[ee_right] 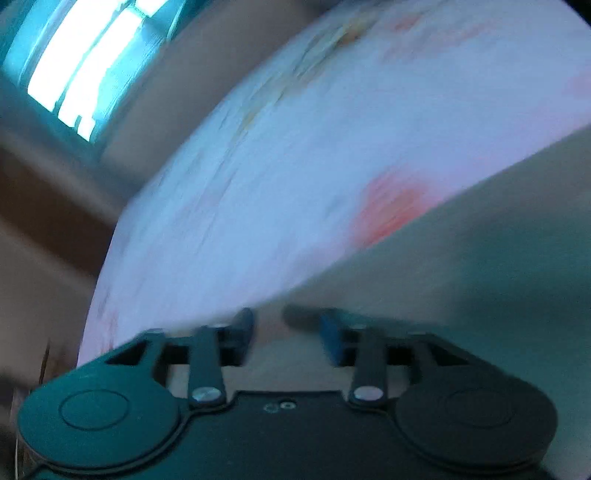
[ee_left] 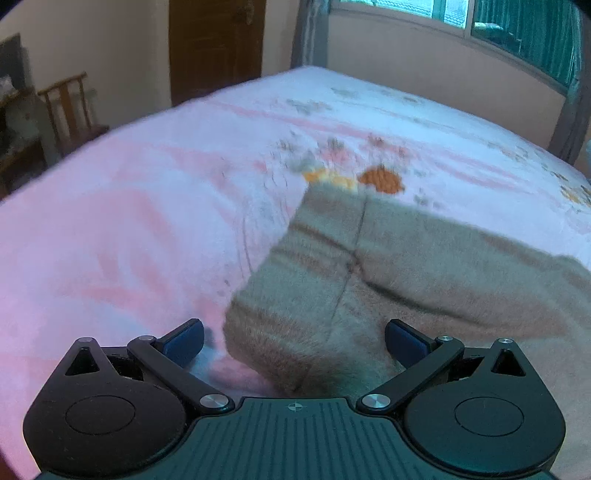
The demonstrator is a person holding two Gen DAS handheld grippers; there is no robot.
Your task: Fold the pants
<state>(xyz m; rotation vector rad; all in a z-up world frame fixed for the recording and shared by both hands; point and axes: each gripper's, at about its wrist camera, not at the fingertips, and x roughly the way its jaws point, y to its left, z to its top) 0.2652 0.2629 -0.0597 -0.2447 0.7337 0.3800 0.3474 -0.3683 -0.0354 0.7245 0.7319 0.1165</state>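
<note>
Grey-brown fleecy pants [ee_left: 388, 266] lie spread on the pink and white bedspread [ee_left: 155, 206], waistband end toward me, a centre seam running away. My left gripper [ee_left: 293, 341] is wide open just above the near edge of the pants, its blue pads apart with nothing between them. In the blurred right wrist view the same pants [ee_right: 480, 266] fill the lower right. My right gripper [ee_right: 288, 332] hangs over their edge with its fingers apart and nothing clearly clamped.
The bed [ee_right: 280, 177] fills both views. A wooden chair [ee_left: 68, 107] and a dark door [ee_left: 216, 48] stand beyond its far left side. A window [ee_left: 517, 22] with teal curtains is behind the bed's far right.
</note>
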